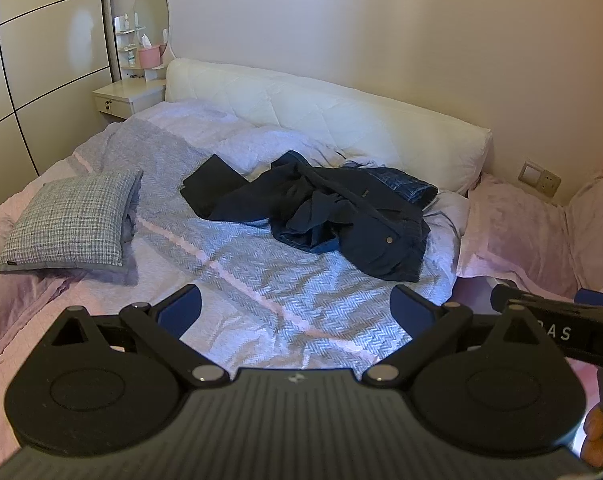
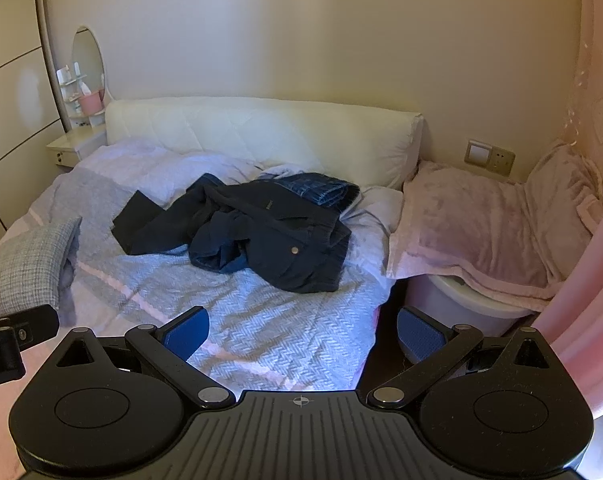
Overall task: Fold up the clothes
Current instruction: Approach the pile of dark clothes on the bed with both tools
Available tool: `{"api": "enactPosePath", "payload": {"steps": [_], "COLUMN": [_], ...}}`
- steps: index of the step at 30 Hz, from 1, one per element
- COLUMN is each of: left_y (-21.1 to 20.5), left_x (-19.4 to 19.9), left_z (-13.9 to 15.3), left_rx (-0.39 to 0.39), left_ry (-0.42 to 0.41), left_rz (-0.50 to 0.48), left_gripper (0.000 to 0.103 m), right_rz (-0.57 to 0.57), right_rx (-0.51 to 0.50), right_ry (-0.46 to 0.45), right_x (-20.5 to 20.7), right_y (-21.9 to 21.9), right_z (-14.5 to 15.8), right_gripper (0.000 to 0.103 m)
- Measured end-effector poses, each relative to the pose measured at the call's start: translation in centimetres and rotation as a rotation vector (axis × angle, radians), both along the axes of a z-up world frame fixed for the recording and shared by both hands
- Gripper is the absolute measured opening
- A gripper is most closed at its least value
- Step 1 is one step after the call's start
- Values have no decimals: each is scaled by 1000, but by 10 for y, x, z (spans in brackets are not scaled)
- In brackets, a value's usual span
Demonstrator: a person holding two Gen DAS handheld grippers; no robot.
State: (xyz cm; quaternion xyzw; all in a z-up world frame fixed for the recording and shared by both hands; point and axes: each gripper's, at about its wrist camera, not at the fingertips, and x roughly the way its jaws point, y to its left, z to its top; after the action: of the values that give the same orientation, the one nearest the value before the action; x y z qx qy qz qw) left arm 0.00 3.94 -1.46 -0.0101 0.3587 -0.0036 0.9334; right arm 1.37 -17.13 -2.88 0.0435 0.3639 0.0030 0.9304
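Observation:
A crumpled heap of dark navy clothes (image 1: pixel 321 212) (image 2: pixel 257 232) lies on the bed toward the headboard, with a folded blue denim piece (image 1: pixel 405 184) (image 2: pixel 317 190) at its far edge. My left gripper (image 1: pixel 295 312) hovers open above the grey-blue bedspread (image 1: pixel 241 280), well short of the heap, with nothing between its fingers. My right gripper (image 2: pixel 303 332) is open too, over the bed's right edge, nearer than the clothes. The right gripper's body (image 1: pixel 557 320) shows at the right edge of the left wrist view. The left gripper's body (image 2: pixel 5 340) shows at the left edge of the right wrist view.
A checked grey cushion (image 1: pixel 69 224) (image 2: pixel 25 268) lies on the bed's left side. White padded headboard (image 1: pixel 321 116) behind. A pink blanket (image 2: pixel 493 224) covers a white stand (image 2: pixel 473 300) right of the bed. A nightstand with mirror (image 1: pixel 129 92) stands at far left. A hand's fingers (image 1: pixel 595 436) show at lower right.

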Motion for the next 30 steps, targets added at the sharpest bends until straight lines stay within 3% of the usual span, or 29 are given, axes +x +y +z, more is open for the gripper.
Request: {"api": "enactPosePath", "payload": {"steps": [13, 30], "left_y": [25, 22], "left_x": [9, 44], "left_z": [-2, -6], "left_rx": [-7, -4], "left_ry": [-24, -1], "left_rz": [2, -34], "left_gripper": [100, 100], "right_rz": [3, -28], "right_rx": [-2, -16], "right_ry": [-33, -17], "right_x": [11, 31], "right_y": [25, 25], "right_z": [-2, -10], "right_gripper": [103, 103]}}
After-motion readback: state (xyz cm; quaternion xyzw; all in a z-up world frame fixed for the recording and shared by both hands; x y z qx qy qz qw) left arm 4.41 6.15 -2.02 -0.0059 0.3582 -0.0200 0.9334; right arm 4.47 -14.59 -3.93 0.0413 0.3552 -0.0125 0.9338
